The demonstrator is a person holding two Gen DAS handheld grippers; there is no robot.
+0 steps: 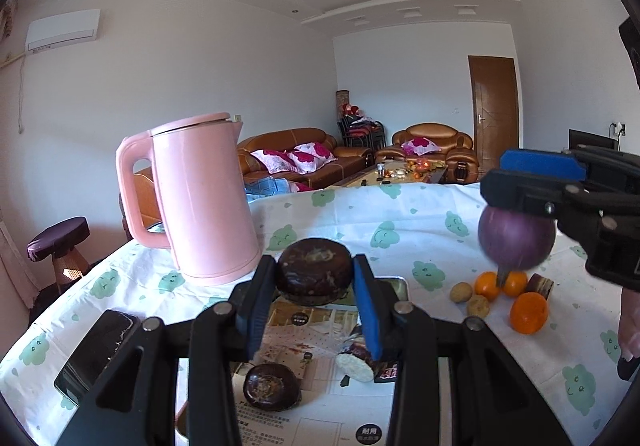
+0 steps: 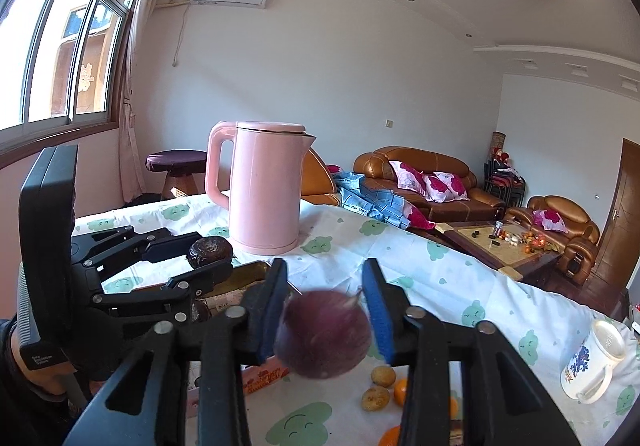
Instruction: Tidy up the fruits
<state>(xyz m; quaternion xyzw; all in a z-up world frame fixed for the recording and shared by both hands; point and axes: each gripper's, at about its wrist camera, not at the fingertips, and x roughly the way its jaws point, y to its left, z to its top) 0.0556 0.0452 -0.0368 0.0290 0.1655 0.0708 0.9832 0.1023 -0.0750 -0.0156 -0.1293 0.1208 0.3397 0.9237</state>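
Purple onion (image 2: pixel 322 334) clamped in right gripper (image 2: pixel 326 310); left gripper (image 1: pixel 314 278) grips dark fruit (image 1: pixel 315 272). Lower both over tray (image 1: pixel 396 284) before releasing.

You can read white characters "耐用" on a dark round badge (image 1: pixel 369 434) printed on the paper sheet (image 1: pixel 304 422); other print is too blurred.

Three oranges (image 1: pixel 528 312), two small yellowish fruits (image 1: pixel 461 292), one purple onion (image 1: pixel 516 238). Two dark round fruits (image 1: pixel 314 274). One pink kettle (image 1: pixel 200 197), one mug (image 2: pixel 592 360).
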